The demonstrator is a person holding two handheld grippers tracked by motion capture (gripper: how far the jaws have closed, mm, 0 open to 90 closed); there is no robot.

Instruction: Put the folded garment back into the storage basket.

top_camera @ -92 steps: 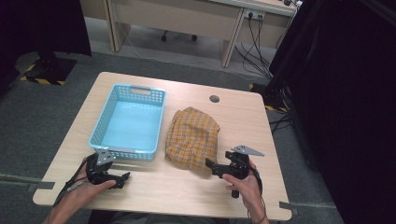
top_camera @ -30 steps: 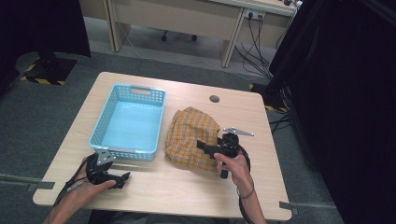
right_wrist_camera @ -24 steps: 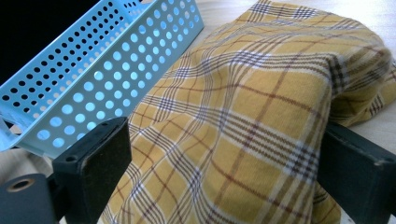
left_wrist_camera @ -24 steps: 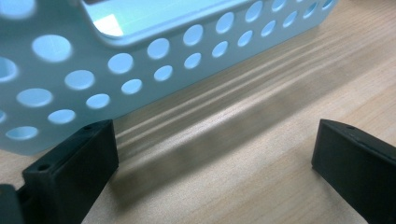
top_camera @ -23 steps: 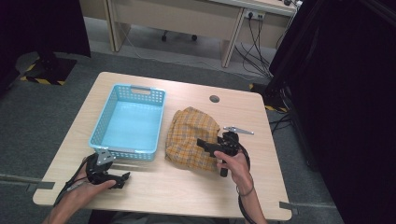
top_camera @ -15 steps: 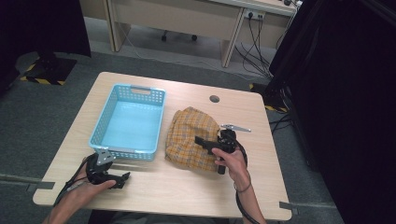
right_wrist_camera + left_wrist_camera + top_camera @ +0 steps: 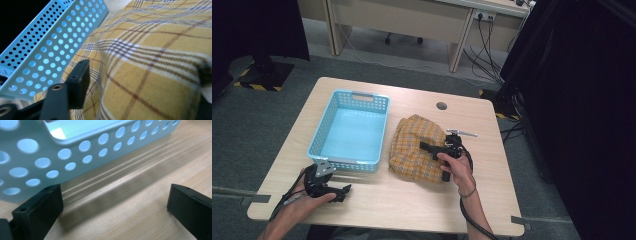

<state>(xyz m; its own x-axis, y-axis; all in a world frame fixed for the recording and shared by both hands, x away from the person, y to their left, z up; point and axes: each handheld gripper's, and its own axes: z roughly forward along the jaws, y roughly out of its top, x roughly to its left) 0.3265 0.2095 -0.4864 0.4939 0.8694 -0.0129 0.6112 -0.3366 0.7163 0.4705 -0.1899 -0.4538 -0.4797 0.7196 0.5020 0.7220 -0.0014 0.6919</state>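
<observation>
- Right gripper [image 7: 428, 148]: jaws have just been closing, plaid cloth [image 7: 414, 150] bunched between them; a firm clamp cannot be confirmed.
- Cloth lies at 3 o'clock of the blue basket [image 7: 348, 131] (long axis 12 to 6).
- Left gripper [image 7: 341, 192]: jaws apart, idle, farther off.

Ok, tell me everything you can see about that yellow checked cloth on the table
The yellow plaid cloth looks like soft woven fabric, mustard yellow crossed by brown, white and dark stripes. It lies bunched in a rumpled heap on the light wooden table, just right of the pale blue perforated plastic basket and close beside its wall. The right claw is down on its right part, jaws having just been closing with a fold of fabric bulging between them, as the right gripper view shows.
</observation>
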